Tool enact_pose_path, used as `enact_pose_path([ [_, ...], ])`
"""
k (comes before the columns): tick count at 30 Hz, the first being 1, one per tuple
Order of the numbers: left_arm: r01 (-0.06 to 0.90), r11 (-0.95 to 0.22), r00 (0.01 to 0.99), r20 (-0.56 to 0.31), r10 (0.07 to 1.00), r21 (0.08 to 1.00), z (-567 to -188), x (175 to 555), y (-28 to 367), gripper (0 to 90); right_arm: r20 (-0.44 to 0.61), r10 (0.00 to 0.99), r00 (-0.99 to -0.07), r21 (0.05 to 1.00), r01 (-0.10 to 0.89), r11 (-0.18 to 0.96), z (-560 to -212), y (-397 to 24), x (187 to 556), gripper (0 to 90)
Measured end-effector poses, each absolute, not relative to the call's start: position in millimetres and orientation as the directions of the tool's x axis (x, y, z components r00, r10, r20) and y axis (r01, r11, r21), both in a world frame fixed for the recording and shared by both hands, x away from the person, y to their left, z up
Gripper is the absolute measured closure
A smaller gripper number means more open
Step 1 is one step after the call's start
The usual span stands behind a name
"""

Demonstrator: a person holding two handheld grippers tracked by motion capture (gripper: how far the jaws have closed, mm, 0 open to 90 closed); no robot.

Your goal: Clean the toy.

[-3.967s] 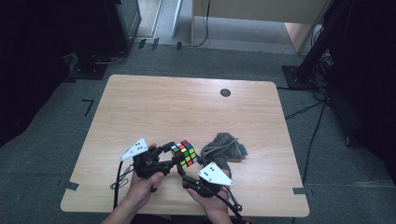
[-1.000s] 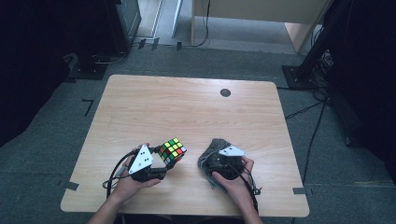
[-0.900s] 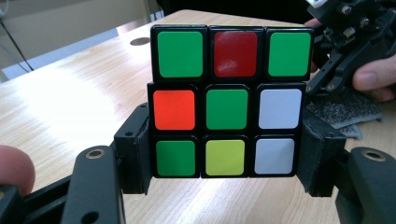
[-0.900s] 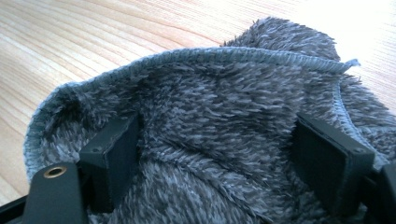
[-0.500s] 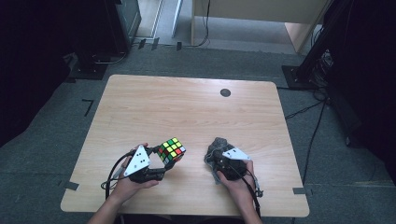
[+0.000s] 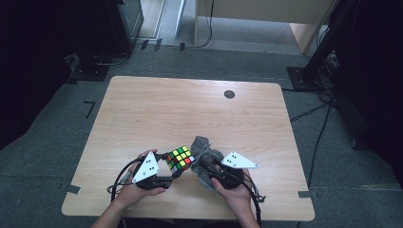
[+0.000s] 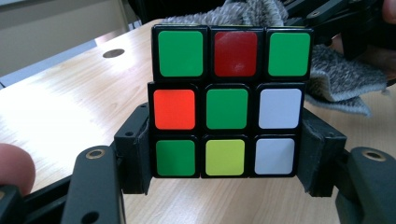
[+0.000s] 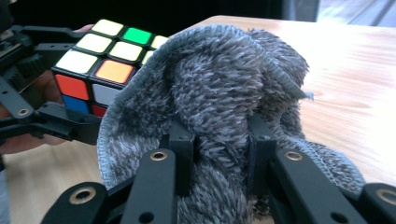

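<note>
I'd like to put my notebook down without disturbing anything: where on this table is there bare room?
The far half of the table is bare wood, apart from the small dark round spot near the far edge. The strips along its left and right edges are free too. The near middle is crowded: the left gripper holds the cube, and the right gripper has just closed on the grey cloth.

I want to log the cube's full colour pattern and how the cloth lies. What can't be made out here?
- Cube back and underside: hidden in the left gripper view, facing away.
- Cube's side faces there: covered by the left gripper pads.
- Right gripper pads: buried in grey cloth.
- Cloth's lower folds: high view, too small.
</note>
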State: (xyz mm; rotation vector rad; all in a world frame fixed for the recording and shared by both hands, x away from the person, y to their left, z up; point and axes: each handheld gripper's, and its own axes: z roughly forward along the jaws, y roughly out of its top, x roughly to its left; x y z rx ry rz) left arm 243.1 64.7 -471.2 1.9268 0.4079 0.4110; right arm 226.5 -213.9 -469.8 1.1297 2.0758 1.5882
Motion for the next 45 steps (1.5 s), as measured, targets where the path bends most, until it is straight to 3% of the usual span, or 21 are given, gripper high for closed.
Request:
enact_pose_path([
  [17,0.104,-0.365,0.884,0.082,0.460,0.925,-469.9,242.1,63.5,33.7,0.286,0.649,-0.705,0.906,0.419,0.057,-472.8,-211.3,224.7,75.7],
  [30,0.102,-0.374,0.879,0.093,0.468,0.922,-469.2,242.5,63.8,33.8,0.279,0.659,-0.699,0.907,0.417,0.059,-472.3,-208.3,221.5,75.1],
  [33,0.100,-0.376,0.875,0.099,0.474,0.921,-467.3,243.3,64.5,33.9,0.250,0.686,-0.683,0.913,0.402,0.067,-469.1,-211.6,221.7,73.8],
  [38,0.101,-0.429,0.870,0.130,0.476,0.898,-471.6,244.3,61.8,34.0,0.272,0.717,-0.642,0.933,0.357,-0.034,-450.0,-231.0,218.6,73.8],
  [45,0.050,-0.446,0.897,0.156,0.413,0.893,-472.7,235.1,49.6,34.1,0.199,0.645,-0.738,0.958,0.285,0.029,-434.0,-198.0,201.7,71.4],
])
